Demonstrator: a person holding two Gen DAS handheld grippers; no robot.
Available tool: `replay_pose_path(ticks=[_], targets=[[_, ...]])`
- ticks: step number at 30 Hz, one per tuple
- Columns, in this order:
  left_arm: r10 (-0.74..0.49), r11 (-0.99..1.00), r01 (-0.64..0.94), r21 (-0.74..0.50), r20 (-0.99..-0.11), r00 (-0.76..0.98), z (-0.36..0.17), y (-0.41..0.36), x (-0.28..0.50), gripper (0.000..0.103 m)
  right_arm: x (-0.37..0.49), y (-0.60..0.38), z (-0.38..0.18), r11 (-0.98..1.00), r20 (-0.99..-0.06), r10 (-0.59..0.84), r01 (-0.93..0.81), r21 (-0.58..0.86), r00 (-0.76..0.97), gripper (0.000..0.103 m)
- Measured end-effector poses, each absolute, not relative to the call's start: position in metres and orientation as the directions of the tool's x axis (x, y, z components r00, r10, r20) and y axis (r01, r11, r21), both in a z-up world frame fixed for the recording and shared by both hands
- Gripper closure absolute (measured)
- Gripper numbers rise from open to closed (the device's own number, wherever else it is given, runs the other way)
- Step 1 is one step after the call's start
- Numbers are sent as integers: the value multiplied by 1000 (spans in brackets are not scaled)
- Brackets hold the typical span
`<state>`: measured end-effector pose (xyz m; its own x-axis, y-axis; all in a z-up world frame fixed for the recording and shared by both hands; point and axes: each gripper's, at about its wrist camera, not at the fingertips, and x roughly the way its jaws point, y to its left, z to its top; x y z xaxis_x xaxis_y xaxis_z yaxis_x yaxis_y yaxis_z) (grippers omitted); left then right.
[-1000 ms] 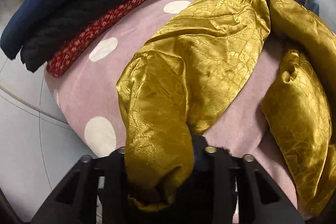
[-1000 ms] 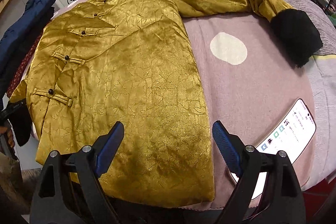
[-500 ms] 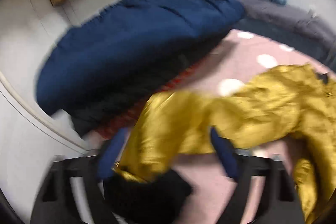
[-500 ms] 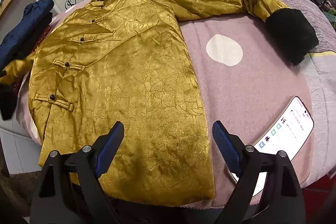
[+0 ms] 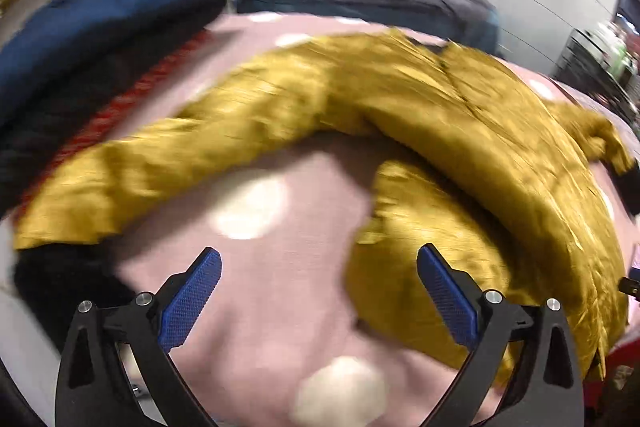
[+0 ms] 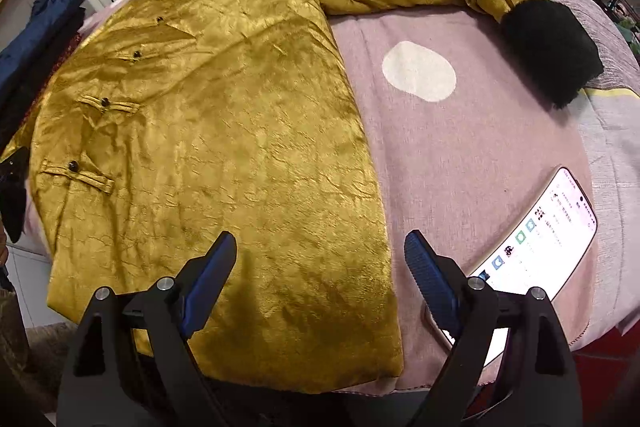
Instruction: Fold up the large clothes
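Gold jacket (image 6: 224, 131): shiny crinkled satin, fuzzy black cuff (image 6: 550, 53); bedcover (image 6: 460, 155) matt woven cloth.

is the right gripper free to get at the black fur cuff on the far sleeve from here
Probably yes. The right gripper is open and empty over the gold jacket's hem, and the black fur cuff lies uncovered on the pink spotted cover. Only the phone lies to the side, so the way looks free.

Left wrist view motion-blurred, gold jacket (image 5: 460, 131) perhaps smeared, phone (image 6: 536, 247) partly behind tongs
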<state>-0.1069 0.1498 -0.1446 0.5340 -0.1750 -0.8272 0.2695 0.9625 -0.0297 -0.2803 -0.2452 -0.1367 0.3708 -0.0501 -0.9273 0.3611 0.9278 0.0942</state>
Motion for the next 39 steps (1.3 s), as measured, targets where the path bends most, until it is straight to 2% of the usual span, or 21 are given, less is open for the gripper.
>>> replay_pose_path(ticks=[4,5,6,7,9,11,12,13,15,18,20,22,23,25,26,27,30,34,35,37,39], targets=[[-274,935,332,-123,-846,457,-168,113,-105,9,-283,-248,-151,918,-944,-47,387,87,325,18],[-272,931,345,-117,-853,446,-174,104,-105,21,-284,-248,-155,915,-948,-32,390,100,318,18],[-250,931,353,-94,-868,429,-182,90,-108,39,-284,-247,-158,915,-950,-18,388,110,313,18],[-243,930,359,-85,-873,423,-184,83,-112,47,-284,-245,-160,917,-951,-7,381,117,311,18],[-258,918,385,-91,-876,407,-186,70,-121,81,-283,-239,-162,929,-951,-2,353,113,310,18],[-232,914,403,-52,-881,412,-178,62,-130,90,-282,-231,-162,941,-952,-17,327,88,305,20],[-231,910,412,-42,-878,420,-170,60,-135,92,-282,-227,-162,946,-951,-24,315,78,308,27],[-238,909,415,-46,-874,425,-161,63,-138,93,-281,-225,-161,949,-950,-22,307,78,310,30],[-260,913,404,-64,-853,453,-129,72,-145,93,-281,-222,-159,952,-948,-17,295,82,319,48],[-262,933,352,-72,-806,531,-74,96,-154,93,-282,-221,-151,954,-942,-16,288,86,335,70],[-264,947,307,-96,-780,568,-40,115,-157,93,-283,-221,-143,954,-935,-5,283,102,354,77],[-272,951,283,-124,-773,574,-16,133,-157,93,-285,-220,-133,957,-927,0,268,109,375,77],[-263,955,271,-122,-771,580,-8,138,-157,93,-286,-219,-130,959,-925,6,260,113,380,76],[-196,973,212,-88,-797,571,-9,148,-154,93,-286,-218,-129,957,-926,17,263,125,376,62],[-168,981,178,-81,-814,556,-15,153,-149,91,-287,-221,-129,956,-928,19,264,126,372,43],[-134,989,128,-78,-844,519,-29,163,-143,85,-286,-220,-129,957,-927,18,263,125,374,36],[-55,998,13,-54,-933,355,-85,187,-129,81,-286,-218,-127,961,-923,15,249,120,384,36],[8,992,-124,-28,-959,283,-136,208,-128,69,-289,-220,-129,959,-925,8,260,115,380,31],[28,990,-137,-13,-957,290,-139,206,-129,63,-289,-221,-129,957,-924,5,266,115,382,26],[44,992,-125,4,-946,322,-135,197,-130,50,-289,-223,-128,955,-921,3,273,118,389,26],[69,995,-95,34,-916,394,-120,184,-129,28,-288,-223,-126,955,-919,1,273,118,393,26]])
